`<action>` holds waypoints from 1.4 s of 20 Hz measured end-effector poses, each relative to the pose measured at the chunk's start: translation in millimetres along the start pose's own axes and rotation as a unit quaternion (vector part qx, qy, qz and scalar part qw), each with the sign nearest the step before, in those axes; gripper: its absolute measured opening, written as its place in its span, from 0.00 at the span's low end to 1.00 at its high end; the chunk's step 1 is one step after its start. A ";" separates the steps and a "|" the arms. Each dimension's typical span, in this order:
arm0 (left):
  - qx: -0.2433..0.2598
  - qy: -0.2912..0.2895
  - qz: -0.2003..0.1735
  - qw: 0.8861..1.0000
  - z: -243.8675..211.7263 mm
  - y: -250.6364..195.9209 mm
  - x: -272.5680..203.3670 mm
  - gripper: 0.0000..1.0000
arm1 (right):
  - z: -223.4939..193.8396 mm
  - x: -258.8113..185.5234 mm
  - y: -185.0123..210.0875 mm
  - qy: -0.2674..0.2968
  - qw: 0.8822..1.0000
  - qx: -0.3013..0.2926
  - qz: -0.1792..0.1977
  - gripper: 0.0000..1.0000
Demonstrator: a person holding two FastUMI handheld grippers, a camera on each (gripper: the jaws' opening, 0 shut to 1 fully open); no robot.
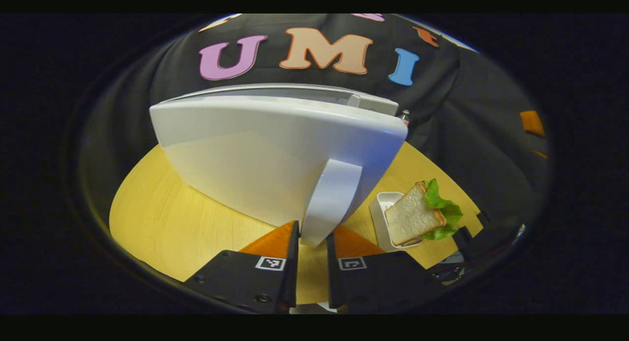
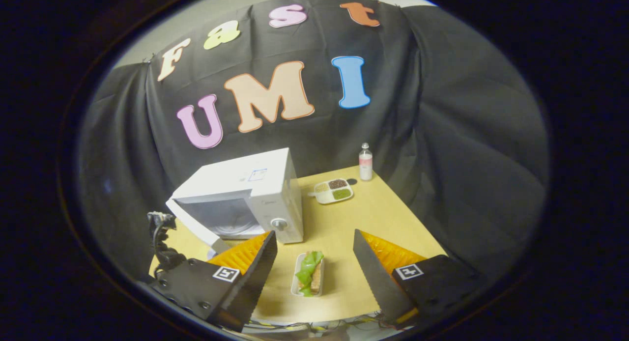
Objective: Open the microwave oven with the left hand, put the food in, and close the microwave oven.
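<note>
White microwave oven with white door and white handle, pale grey glass in the cavity front. Yellow wood-grain table. Sandwich: off-white bread with tan crust, bright green lettuce, on small white tray. White divided dish with dark brown, green and beige fillings. Clear bottle with white cap and pinkish label. Black-and-white square marker tags on left gripper and right gripper.
</note>
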State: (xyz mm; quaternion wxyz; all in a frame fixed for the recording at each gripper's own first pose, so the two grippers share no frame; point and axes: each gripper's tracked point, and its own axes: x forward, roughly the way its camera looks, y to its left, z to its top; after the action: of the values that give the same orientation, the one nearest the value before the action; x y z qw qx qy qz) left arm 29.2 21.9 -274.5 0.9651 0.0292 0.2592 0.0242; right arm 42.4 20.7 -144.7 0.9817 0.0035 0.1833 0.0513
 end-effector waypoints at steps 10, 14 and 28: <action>-0.027 0.007 0.066 0.997 -31.7 58.7 -53.1 0.66 | -41.8 3.2 -0.1 0.063 0.998 -0.002 0.016 0.99; -0.047 0.012 0.099 0.994 -43.1 81.7 -76.1 0.71 | -62.1 13.1 3.4 0.103 0.994 0.001 0.031 0.94; -0.185 -0.004 0.227 0.956 -78.6 171.5 -157.4 0.94 | -130.3 58.7 15.5 0.254 0.964 0.037 0.066 0.91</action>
State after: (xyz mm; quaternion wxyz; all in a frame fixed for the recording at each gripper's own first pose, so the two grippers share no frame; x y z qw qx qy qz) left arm -151.7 186.7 -252.1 0.9238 -0.0922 0.2329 0.2897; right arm 48.4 40.5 -286.9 0.8966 0.0388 0.4276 0.1083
